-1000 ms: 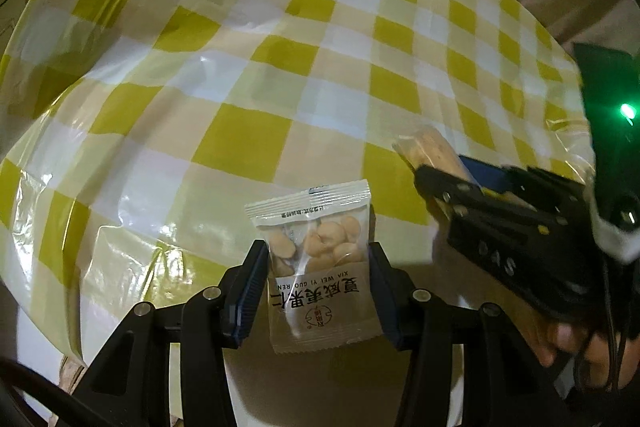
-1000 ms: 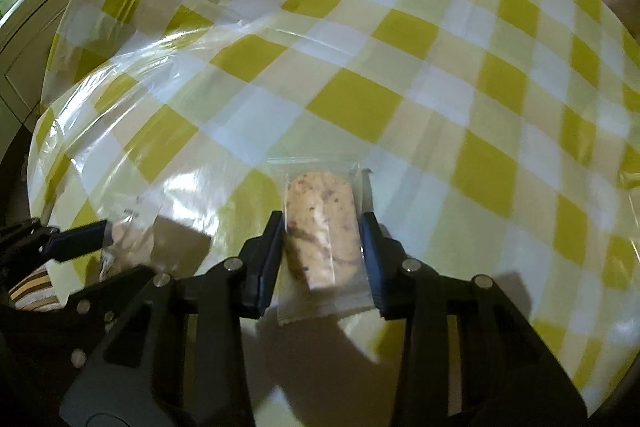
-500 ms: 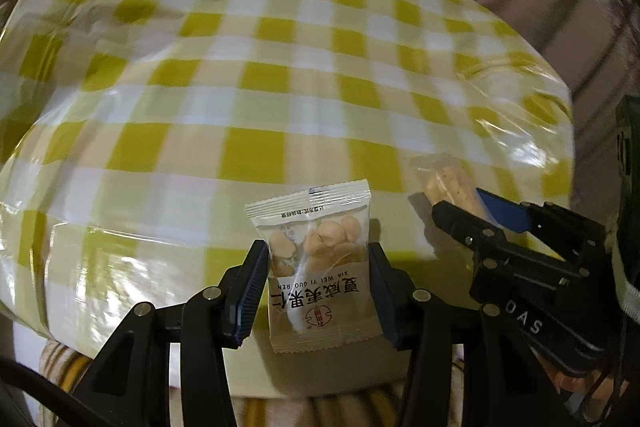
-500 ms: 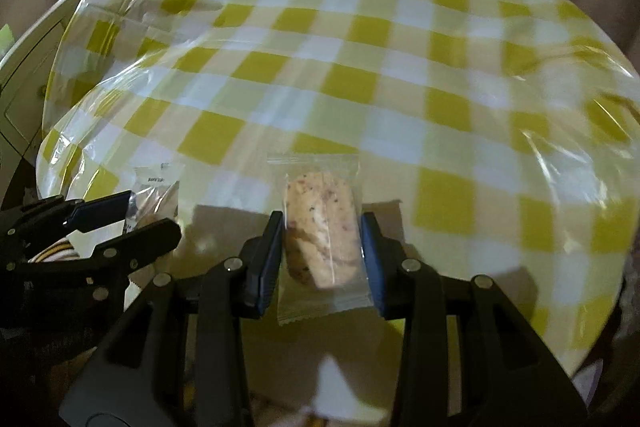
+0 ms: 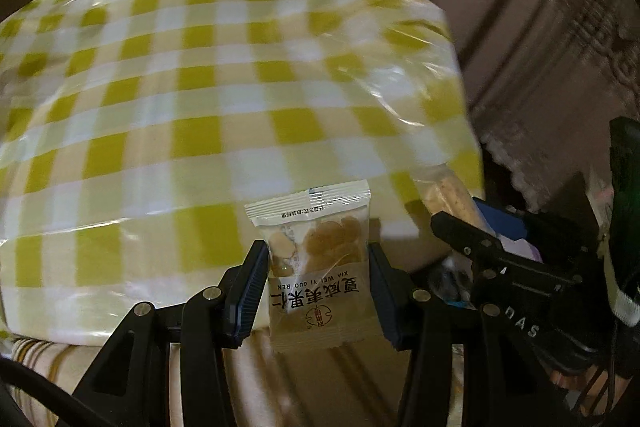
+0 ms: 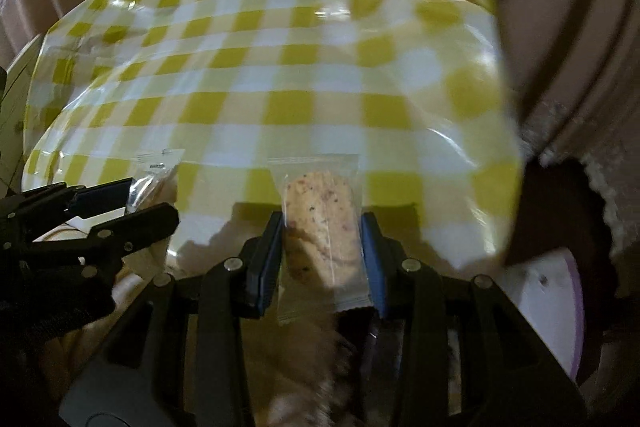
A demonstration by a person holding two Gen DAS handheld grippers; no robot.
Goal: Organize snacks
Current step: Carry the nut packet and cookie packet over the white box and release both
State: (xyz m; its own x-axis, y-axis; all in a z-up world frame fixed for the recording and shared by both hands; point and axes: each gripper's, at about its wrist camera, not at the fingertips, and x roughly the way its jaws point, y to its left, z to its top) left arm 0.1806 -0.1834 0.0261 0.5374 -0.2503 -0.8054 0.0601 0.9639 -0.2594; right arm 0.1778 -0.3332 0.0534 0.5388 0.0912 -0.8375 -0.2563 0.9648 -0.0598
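My left gripper (image 5: 316,287) is shut on a clear nut packet (image 5: 316,267) with Chinese print, held in the air at the near edge of the table. My right gripper (image 6: 322,251) is shut on a clear-wrapped cookie (image 6: 320,227) with red flecks, also lifted off the table. In the left wrist view the right gripper (image 5: 476,227) shows at the right with the cookie wrapper (image 5: 444,195). In the right wrist view the left gripper (image 6: 120,203) shows at the left with the nut packet (image 6: 154,179).
A round table with a yellow-and-white checked plastic cloth (image 5: 200,87) fills both views (image 6: 280,67). Beige curtains (image 6: 560,7) hang behind it. A white object with a purple rim (image 6: 548,299) sits low at the right. Striped fabric (image 5: 32,367) lies below the table edge.
Both grippers have pulled back and up from the table, each keeping its packet. The table now looks farther and smaller, and the curtains and floor area have come into view.
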